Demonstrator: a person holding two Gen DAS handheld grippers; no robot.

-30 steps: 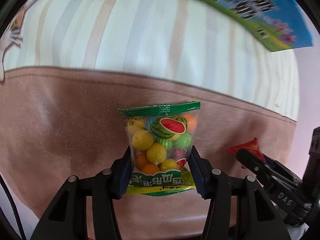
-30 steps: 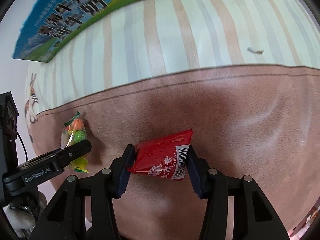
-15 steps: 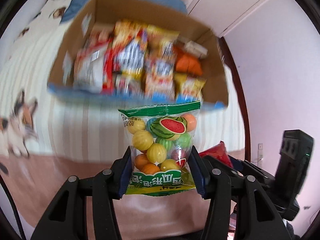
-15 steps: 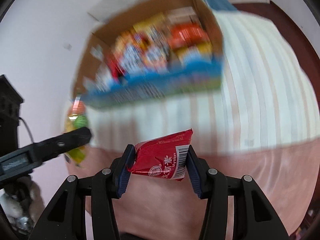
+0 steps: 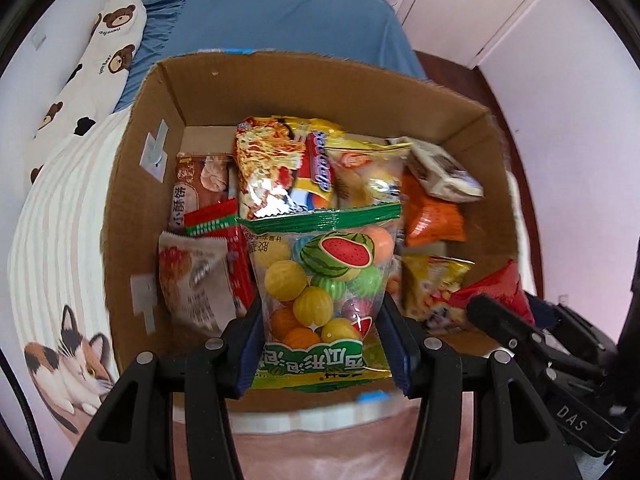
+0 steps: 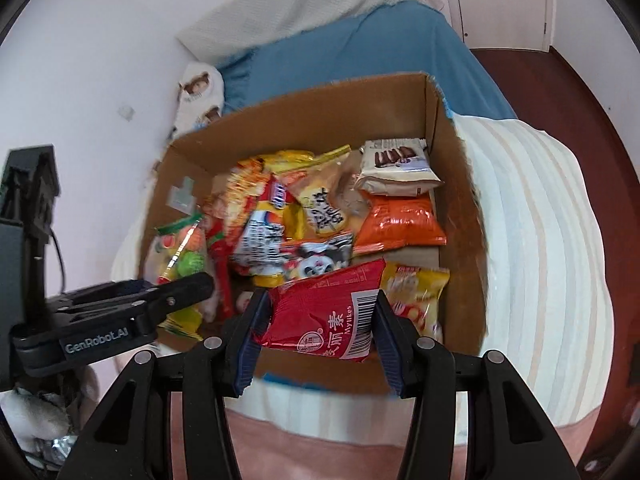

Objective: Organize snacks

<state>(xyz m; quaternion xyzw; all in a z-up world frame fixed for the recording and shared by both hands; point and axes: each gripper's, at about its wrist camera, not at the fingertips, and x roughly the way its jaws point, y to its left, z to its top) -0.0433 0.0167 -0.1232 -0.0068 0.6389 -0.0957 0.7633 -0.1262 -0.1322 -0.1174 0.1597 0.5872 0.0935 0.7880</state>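
Both my grippers have swung up off the pink blanket since a second ago, and the cardboard box (image 5: pixel 132 200) that was out of sight now fills both views. My left gripper (image 5: pixel 322 344) pinches a clear candy bag (image 5: pixel 320 280) with a watermelon picture, its pads pressed on the bag's lower sides. My right gripper (image 6: pixel 316 332) pinches a red snack packet (image 6: pixel 324 312) the same way, and it shows at 4 o'clock in the left view. Both bags hang above the near part of the open box. Beyond them, inside the box, loose packets lie piled: an orange bag (image 6: pixel 400 220) at 1 o'clock from the red packet, a white biscuit pack (image 6: pixel 396 172) past it in the far right corner. Farther off the box sits on a striped cover (image 6: pixel 540 240), with a blue sheet (image 5: pixel 280 20) at 12 o'clock.
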